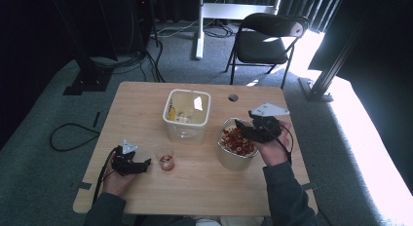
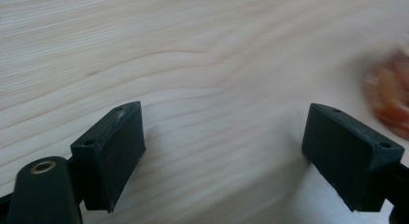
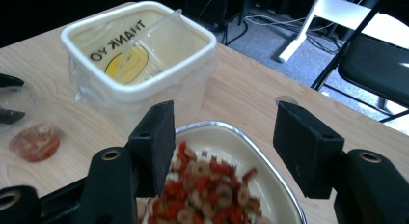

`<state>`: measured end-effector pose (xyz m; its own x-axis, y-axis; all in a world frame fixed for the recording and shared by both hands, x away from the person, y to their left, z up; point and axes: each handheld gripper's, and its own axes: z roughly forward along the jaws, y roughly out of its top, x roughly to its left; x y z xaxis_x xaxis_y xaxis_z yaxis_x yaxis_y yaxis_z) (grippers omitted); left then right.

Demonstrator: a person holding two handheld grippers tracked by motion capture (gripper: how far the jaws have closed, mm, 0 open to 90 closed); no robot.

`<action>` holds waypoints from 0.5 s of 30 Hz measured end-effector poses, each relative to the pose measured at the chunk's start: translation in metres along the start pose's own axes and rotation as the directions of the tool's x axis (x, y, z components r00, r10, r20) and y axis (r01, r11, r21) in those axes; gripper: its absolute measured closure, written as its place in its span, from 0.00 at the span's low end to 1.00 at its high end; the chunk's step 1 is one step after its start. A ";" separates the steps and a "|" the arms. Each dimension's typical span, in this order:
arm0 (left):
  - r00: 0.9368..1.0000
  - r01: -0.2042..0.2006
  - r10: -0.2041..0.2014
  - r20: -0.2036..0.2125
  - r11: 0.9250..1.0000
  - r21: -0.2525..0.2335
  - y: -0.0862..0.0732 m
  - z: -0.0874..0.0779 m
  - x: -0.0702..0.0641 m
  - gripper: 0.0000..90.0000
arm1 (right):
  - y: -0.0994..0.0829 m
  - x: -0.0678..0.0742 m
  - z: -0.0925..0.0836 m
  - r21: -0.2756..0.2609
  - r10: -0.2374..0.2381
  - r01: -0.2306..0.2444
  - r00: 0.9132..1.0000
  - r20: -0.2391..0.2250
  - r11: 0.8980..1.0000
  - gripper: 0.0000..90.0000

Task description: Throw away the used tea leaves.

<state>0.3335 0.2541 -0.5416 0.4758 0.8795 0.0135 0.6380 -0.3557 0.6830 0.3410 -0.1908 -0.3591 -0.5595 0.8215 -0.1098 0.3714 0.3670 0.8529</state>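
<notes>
1. high view: left claw [image 1: 146, 166] lies low on the surface [image 1: 146, 104] at the near left, held in a hand [image 1: 117, 179], tips aimed at the cup [image 1: 166, 158].
2. left claw's jaws are spread with bare wood between them; the cup sits just beside the tips, apart from them.
3. cup is small and clear, with reddish bits at its bottom; in the left gripper view it is a blurred reddish patch [image 2: 391, 98] at the right edge.
4. tub [image 1: 187, 115] stands behind the cup, mid-surface, with a clear bag inside.
5. bowl [image 1: 229, 155] sits right of the tub, near it, filled with red and pale cereal [image 1: 236, 141].
6. right claw [image 1: 239, 126] hovers over the bowl, jaws spread, nothing pinched; its fingers [image 3: 155, 142] frame the cereal [image 3: 202, 190] below.
</notes>
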 end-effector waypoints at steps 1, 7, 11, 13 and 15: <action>1.000 -0.008 0.008 0.006 1.000 0.005 0.001 0.000 -0.003 0.17 | -0.008 0.000 -0.006 -0.002 0.009 -0.009 1.000 0.004 1.000 0.44; 0.994 -0.066 0.071 0.085 0.996 -0.058 0.001 -0.012 -0.014 0.20 | -0.032 0.002 -0.022 0.006 0.006 -0.006 1.000 0.010 1.000 0.44; 0.977 -0.089 0.112 0.181 0.987 -0.130 0.002 -0.022 -0.021 0.20 | -0.051 0.006 -0.031 0.012 0.005 -0.005 1.000 0.000 1.000 0.43; 0.965 -0.120 0.153 0.214 0.980 -0.162 0.005 -0.025 -0.028 0.20 | -0.060 0.010 -0.033 0.022 -0.001 0.001 1.000 -0.009 1.000 0.43; 0.955 -0.139 0.180 0.234 0.974 -0.180 0.009 -0.024 -0.035 0.21 | -0.069 0.014 -0.033 0.026 -0.005 0.006 1.000 -0.025 1.000 0.43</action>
<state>0.3081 0.2279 -0.5180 0.7110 0.7024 -0.0347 0.4457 -0.4119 0.7948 0.2832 -0.2188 -0.4025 -0.5802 0.8081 -0.1015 0.3873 0.3834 0.8385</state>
